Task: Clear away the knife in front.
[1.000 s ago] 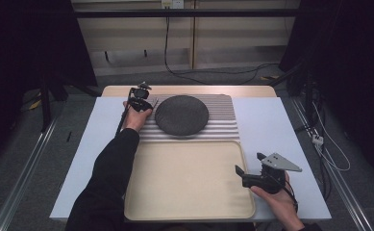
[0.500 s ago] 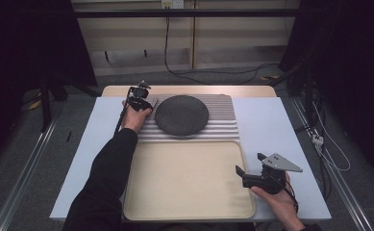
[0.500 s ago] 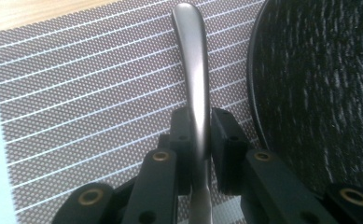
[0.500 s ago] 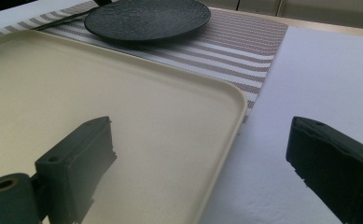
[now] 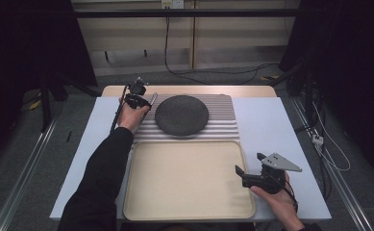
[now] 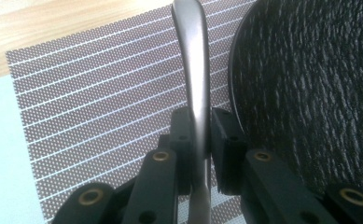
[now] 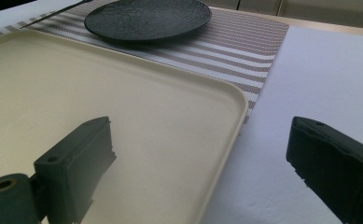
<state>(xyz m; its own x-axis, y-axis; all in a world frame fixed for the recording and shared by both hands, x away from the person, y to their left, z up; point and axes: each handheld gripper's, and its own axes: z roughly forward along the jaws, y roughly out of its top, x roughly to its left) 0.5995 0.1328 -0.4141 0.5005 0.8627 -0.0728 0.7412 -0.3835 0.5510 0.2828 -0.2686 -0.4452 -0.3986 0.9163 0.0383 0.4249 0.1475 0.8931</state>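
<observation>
No lettering readable on plate (image 5: 181,114), tray (image 5: 175,183).

Bare tray (image 5: 184,183); black plate (image 5: 181,114) on striped mat (image 5: 223,126)

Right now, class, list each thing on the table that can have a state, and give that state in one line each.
Left gripper: shut on the metal utensil handle.
Metal utensil handle: clamped, held over the striped placemat.
Right gripper: open, holding nothing.
Black plate: empty, flat on the placemat.
Cream tray: empty.
</observation>
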